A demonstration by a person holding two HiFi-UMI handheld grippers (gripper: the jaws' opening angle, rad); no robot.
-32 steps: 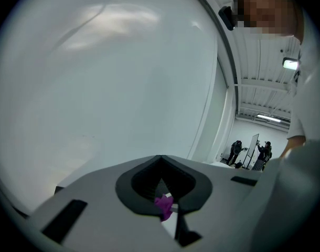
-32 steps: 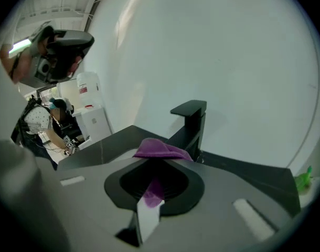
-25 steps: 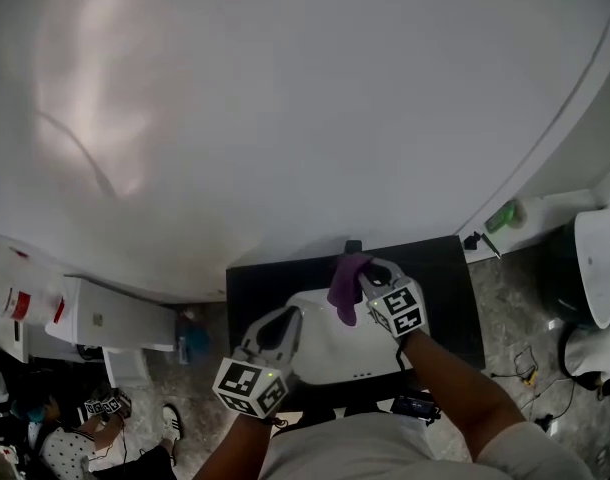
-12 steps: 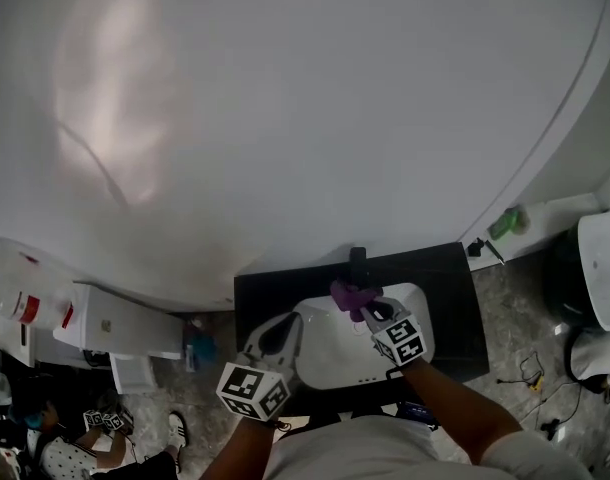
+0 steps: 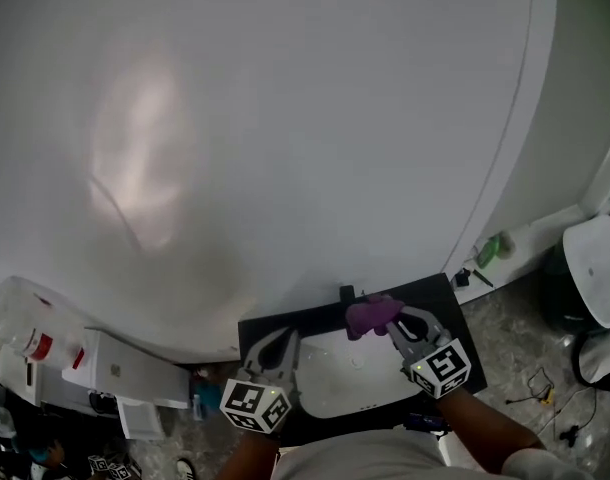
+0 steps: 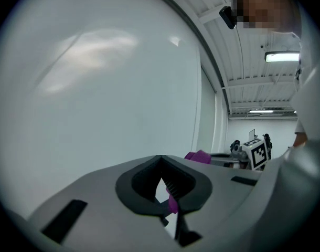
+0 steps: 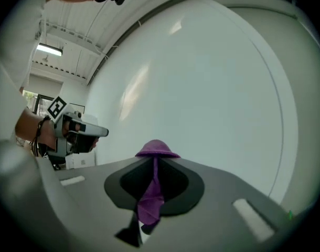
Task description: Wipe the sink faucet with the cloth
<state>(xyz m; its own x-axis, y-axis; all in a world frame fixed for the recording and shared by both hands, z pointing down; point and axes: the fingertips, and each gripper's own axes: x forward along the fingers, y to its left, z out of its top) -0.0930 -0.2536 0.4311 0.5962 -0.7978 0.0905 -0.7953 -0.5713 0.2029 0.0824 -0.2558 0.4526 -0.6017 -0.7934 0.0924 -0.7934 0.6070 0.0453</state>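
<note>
In the head view a short black faucet (image 5: 347,294) stands at the back of a white sink (image 5: 337,380) set in a dark counter (image 5: 265,326). My right gripper (image 5: 393,320) is shut on a purple cloth (image 5: 371,313), bunched just right of the faucet; whether it touches is unclear. In the right gripper view the cloth (image 7: 151,196) hangs between the jaws of the right gripper (image 7: 154,159) and caps their tip. My left gripper (image 5: 282,338) hovers over the sink's left rim, jaws together. The left gripper (image 6: 161,161) shows only a purple sliver in its slot.
A white wall fills most of the head view. A green bottle (image 5: 493,248) stands on a ledge to the right, beside a white curved fixture (image 5: 595,270). White boxes (image 5: 115,373) sit on the floor at the left. Cables (image 5: 540,380) lie at the right.
The right gripper has carried the cloth from in front of the faucet to its right side. The head view has tilted up and shows more wall. The left gripper has stayed by the sink's left rim.
</note>
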